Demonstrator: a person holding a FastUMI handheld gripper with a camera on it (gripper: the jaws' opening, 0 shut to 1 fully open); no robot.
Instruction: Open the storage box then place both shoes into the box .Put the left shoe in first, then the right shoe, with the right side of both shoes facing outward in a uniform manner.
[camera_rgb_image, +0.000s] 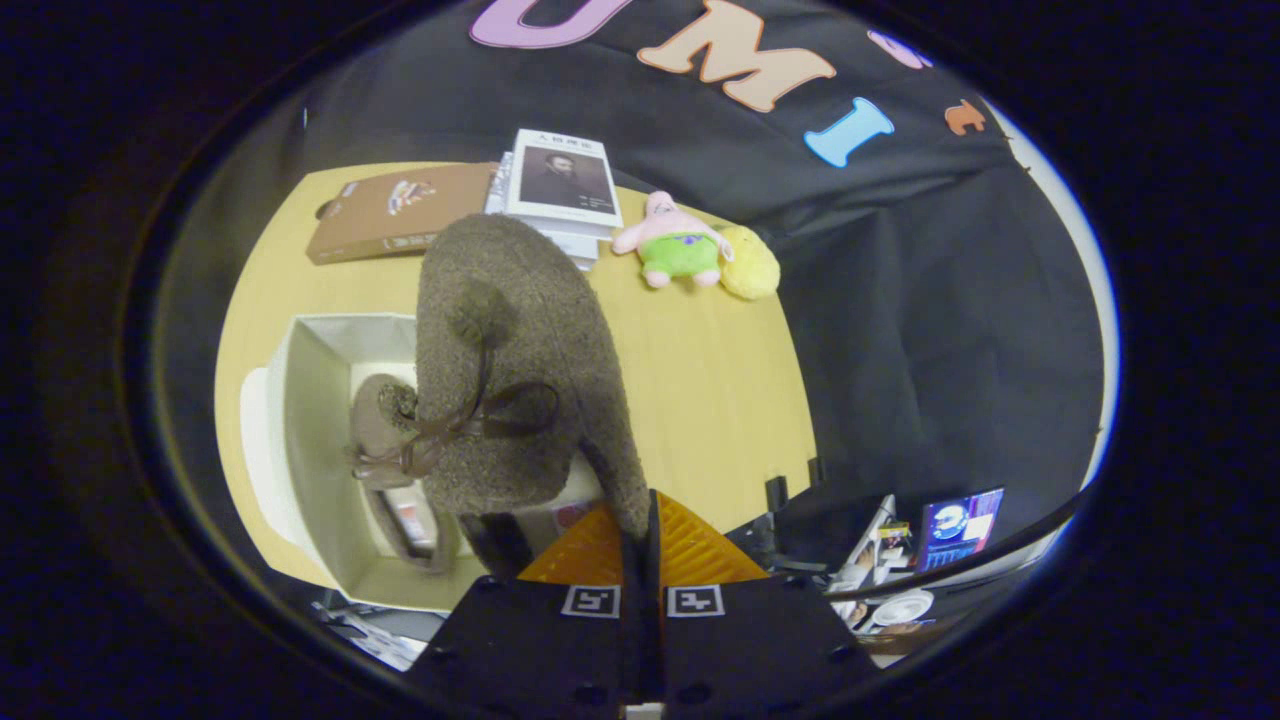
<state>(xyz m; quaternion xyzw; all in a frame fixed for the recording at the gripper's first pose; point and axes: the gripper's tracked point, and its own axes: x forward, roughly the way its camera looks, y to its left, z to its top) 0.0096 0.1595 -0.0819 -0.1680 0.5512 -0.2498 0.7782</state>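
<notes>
Table (700, 380): tan top, carries all items.
Storage box (310, 420): lid off, open, below and beside lifted shoe.
Right shoe (510, 350): brown fleece, bow on top, held aloft over box, heel rim pinched.
Left shoe (385, 430): already inside box.
Gripper (645, 540): orange fingers clenched on right shoe edge.
Step judged: second placement. Next: lower shoe beside first, match orientation, then release.

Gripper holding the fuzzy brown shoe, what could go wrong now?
1. The gripper pinches only the heel edge of the fuzzy brown shoe, so it might slip out.
2. It hangs above the open white storage box, where the other brown shoe already lies, and could land on it or catch the wall.
</notes>
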